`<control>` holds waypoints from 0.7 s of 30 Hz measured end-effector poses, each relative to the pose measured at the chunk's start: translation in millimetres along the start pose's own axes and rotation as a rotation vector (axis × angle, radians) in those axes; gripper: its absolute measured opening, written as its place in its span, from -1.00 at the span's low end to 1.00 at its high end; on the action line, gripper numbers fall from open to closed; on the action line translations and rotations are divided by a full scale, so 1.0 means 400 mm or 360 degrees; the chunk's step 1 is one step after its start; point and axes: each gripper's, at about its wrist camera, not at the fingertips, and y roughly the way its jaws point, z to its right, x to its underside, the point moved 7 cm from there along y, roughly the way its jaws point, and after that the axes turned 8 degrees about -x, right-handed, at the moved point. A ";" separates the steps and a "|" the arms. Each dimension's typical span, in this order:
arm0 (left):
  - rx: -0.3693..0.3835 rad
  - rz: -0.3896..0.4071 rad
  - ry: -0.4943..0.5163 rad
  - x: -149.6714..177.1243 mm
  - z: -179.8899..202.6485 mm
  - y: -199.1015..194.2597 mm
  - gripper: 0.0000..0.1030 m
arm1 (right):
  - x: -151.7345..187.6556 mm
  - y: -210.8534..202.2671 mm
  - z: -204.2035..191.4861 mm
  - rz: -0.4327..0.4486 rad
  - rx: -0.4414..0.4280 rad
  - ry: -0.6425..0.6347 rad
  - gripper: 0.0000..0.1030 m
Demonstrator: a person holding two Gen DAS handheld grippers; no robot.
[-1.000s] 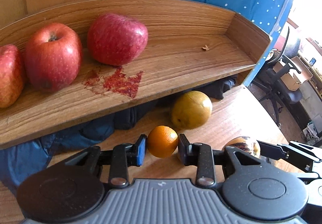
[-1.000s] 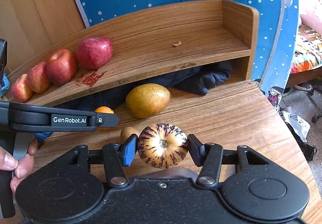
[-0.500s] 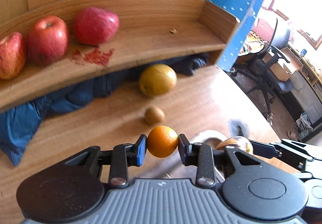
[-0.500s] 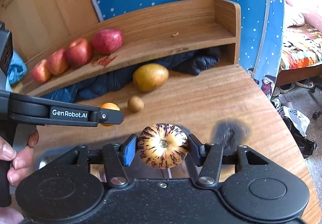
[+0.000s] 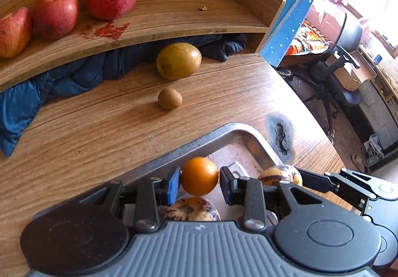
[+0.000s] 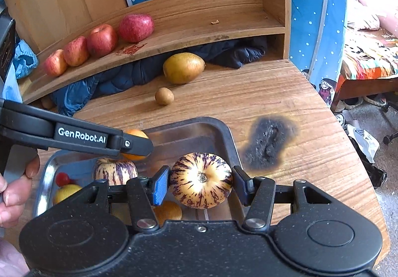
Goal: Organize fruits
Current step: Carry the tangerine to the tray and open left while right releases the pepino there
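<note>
My left gripper [image 5: 199,180] is shut on a small orange [image 5: 199,175] held over the metal tray [image 5: 174,155]. The right gripper [image 6: 201,182] is shut on a striped pepino melon [image 6: 201,180] above the same tray [image 6: 225,132], near its right end. In the tray lie another striped melon [image 6: 115,170], a yellow fruit [image 6: 66,192], a small red fruit [image 6: 62,178] and an orange fruit [image 6: 168,211]. On the table beyond stand a large yellow-brown pear [image 6: 183,68] and a small brown kiwi [image 6: 164,96]. Several red apples [image 6: 102,39] line the curved wooden shelf [image 6: 199,28].
Dark blue clothing [image 6: 119,78] is stuffed under the shelf. A black burn mark [image 6: 270,143] scars the table right of the tray. The table edge drops off at the right toward a bed and an office chair [image 5: 343,58]. A hand [image 6: 15,190] holds the left gripper's handle.
Both grippers have pulled back from the shelf with their fruits. The tray has come into view beneath them and the shelf looks farther away.
</note>
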 end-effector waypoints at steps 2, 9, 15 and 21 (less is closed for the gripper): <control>-0.0007 0.0009 -0.0006 0.002 0.003 -0.004 -0.18 | 0.003 -0.007 0.003 0.0003 -0.0008 0.0004 0.10; -0.0050 0.0042 -0.0049 0.012 0.005 -0.027 0.12 | 0.004 -0.047 0.005 0.0055 -0.0022 -0.0017 0.19; -0.0128 0.0102 -0.0099 0.033 -0.006 -0.069 0.60 | 0.018 -0.084 -0.006 0.0090 -0.0052 -0.0054 0.53; -0.0234 0.0149 -0.0179 0.085 -0.039 -0.121 0.91 | 0.044 -0.126 -0.024 0.0115 -0.0100 -0.0113 0.92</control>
